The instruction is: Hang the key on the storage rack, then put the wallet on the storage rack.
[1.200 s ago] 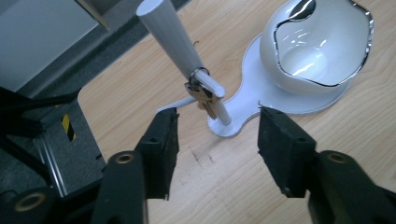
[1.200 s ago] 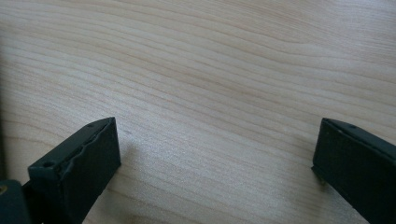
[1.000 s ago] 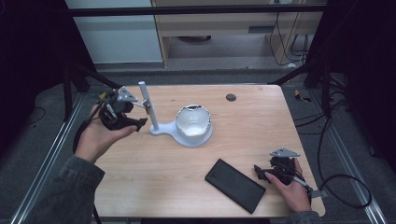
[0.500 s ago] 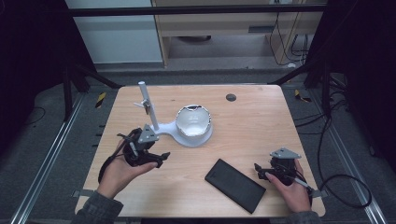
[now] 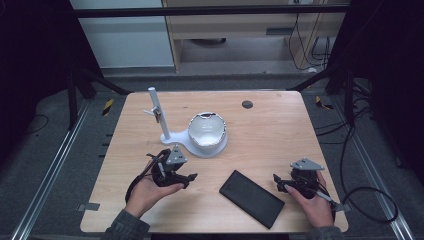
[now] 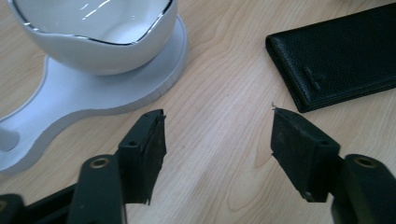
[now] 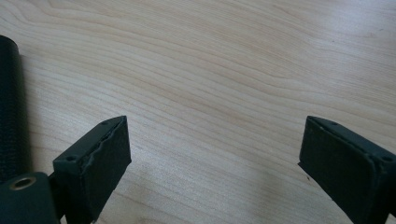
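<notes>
A black leather wallet (image 5: 251,198) lies flat near the table's front edge, between my two grippers. My left gripper (image 5: 189,181) stands open just left of it, in front of the white stand. In the left gripper view the left gripper (image 6: 217,130) holds nothing; the wallet (image 6: 336,60) lies up to the right and the white bowl (image 6: 93,37) up to the left. My right gripper (image 5: 277,183) rests open just right of the wallet. In the right gripper view the right gripper (image 7: 215,140) frames bare wood, with the wallet's edge (image 7: 9,107) at far left.
The white bowl (image 5: 207,131) sits on a flat white stand base (image 5: 197,150) with an upright post (image 5: 157,112) at mid-table. A small dark round disc (image 5: 247,104) lies near the far edge. The table's front edge runs close under both hands.
My left gripper has come from the post at the table's left, toward the front, and now sits below the stand, pointing at the wallet. The right gripper has stayed put.
</notes>
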{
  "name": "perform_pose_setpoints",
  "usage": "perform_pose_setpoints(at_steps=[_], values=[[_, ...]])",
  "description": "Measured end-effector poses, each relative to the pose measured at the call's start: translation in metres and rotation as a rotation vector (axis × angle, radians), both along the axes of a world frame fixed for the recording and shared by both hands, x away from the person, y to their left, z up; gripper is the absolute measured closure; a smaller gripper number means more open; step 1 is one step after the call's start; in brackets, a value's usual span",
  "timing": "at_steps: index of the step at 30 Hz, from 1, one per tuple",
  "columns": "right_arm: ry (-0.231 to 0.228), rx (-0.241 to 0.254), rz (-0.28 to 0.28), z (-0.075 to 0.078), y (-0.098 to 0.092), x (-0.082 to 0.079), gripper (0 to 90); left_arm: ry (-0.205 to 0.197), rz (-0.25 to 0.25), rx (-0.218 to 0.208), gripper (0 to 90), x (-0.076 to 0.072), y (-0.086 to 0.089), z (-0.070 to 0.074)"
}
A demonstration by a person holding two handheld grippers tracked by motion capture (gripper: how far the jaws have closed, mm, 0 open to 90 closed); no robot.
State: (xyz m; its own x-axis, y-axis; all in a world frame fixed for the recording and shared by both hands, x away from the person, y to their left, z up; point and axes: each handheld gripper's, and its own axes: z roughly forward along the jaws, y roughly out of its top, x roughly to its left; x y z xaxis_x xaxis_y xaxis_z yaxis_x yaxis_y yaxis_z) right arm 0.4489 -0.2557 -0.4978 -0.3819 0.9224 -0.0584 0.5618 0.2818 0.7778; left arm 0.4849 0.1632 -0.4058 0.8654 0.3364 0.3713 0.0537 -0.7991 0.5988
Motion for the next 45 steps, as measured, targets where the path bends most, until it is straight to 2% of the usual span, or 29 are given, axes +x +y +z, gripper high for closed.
perform_pose_setpoints(at_steps=[3, 7, 12, 13, 17, 21, 27, 32, 36, 38, 45], values=[[-0.006, -0.001, 0.003, 0.001, 0.000, 0.000, 8.9, 0.004, -0.013, -0.003, 39.7, 0.000, -0.005, -0.004], [-0.014, 0.004, 0.016, 0.001, -0.001, -0.001, 8.5, 0.023, -0.061, -0.006, 48.9, 0.001, -0.017, -0.016], [-0.017, 0.006, 0.017, 0.002, -0.001, -0.002, 10.8, 0.035, -0.086, 0.013, 57.5, 0.000, -0.021, -0.022], [-0.015, 0.008, 0.021, 0.003, 0.000, -0.002, 12.2, 0.039, -0.093, 0.014, 63.5, 0.000, -0.021, -0.024], [-0.027, 0.008, 0.031, 0.005, 0.000, -0.003, 16.5, 0.057, -0.107, 0.034, 73.1, -0.003, -0.022, -0.037], [-0.030, 0.003, 0.047, 0.006, 0.001, -0.004, 20.6, 0.091, -0.117, 0.034, 77.4, -0.008, -0.027, -0.045], [-0.032, -0.006, 0.077, 0.006, 0.006, -0.006, 23.5, 0.104, -0.146, 0.035, 82.4, -0.007, -0.033, -0.048], [-0.031, -0.006, 0.080, 0.006, 0.007, -0.007, 24.5, 0.157, -0.164, 0.024, 87.3, -0.008, -0.042, -0.051], [-0.028, -0.002, 0.080, 0.006, 0.007, -0.007, 24.5, 0.182, -0.185, 0.045, 88.1, -0.008, -0.052, -0.055], [-0.026, 0.003, 0.076, 0.006, 0.006, -0.007, 24.5, 0.216, -0.194, 0.054, 87.9, -0.006, -0.061, -0.060], [-0.028, 0.003, 0.075, 0.007, 0.005, -0.007, 24.1, 0.233, -0.207, 0.067, 87.1, -0.004, -0.070, -0.065]])
